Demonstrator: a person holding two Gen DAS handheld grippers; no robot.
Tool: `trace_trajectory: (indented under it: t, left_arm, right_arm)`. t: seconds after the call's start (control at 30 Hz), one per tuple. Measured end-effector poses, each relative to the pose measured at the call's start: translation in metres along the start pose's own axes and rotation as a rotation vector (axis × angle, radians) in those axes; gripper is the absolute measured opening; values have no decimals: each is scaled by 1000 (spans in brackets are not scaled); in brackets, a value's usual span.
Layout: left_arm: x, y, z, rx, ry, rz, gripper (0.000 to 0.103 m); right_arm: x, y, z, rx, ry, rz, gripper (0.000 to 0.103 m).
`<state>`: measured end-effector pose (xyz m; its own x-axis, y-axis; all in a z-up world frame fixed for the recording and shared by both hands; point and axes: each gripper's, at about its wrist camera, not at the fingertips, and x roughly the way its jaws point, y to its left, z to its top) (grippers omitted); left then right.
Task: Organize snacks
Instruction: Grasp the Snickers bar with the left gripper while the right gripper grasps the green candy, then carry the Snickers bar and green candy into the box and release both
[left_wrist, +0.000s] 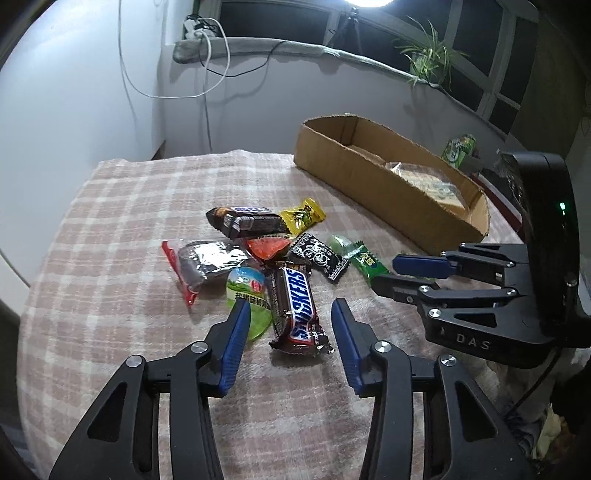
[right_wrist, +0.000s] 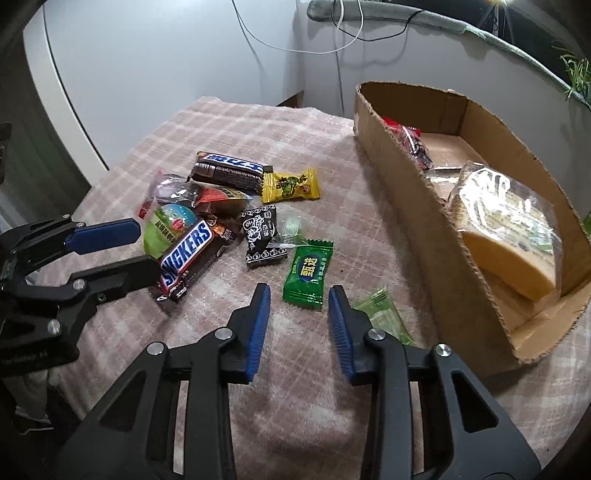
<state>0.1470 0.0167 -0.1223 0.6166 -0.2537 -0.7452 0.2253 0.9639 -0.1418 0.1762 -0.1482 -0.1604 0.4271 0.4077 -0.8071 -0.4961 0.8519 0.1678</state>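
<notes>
Snacks, loose pile on pink plaid cloth, beside cardboard box
- Snickers bar: nearest the left gripper, lying lengthwise between its blue pads, jaws spread wide, not touching the wrapper
- Green jelly cup: just left of the bar, partly behind the left pad
- Green candy: just ahead of the right gripper, jaws wide and empty; a paler green wrapper partly under its right finger
- Black candy, yellow candy, second dark bar: farther back in the pile
- Box holds a wrapped yellow cake and a red-edged packet
</notes>
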Motion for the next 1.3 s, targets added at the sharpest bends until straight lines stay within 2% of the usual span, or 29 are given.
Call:
trace_trajectory:
  t: [0.43,0.5,0.63,0.93,1.3]
  left_arm:
    - [22,-6,1,23,45,10,37]
    - [25,-7,1,24,49,16,32]
    - [31,-7,0,26,59,26,29]
    - [29,0,-1,-7,50,7,28]
    - [11,3,-11,-58,29,-27,27]
  right_arm:
    - [18,7,9,-23,13,-41,30]
    - [20,10,10,-44,14,-58,28]
    - [21,14,11,-68,17,-72,27]
    - [15,10,8,-49,18,-42,25]
    - [-10,6,-1,-14,-25,2,25]
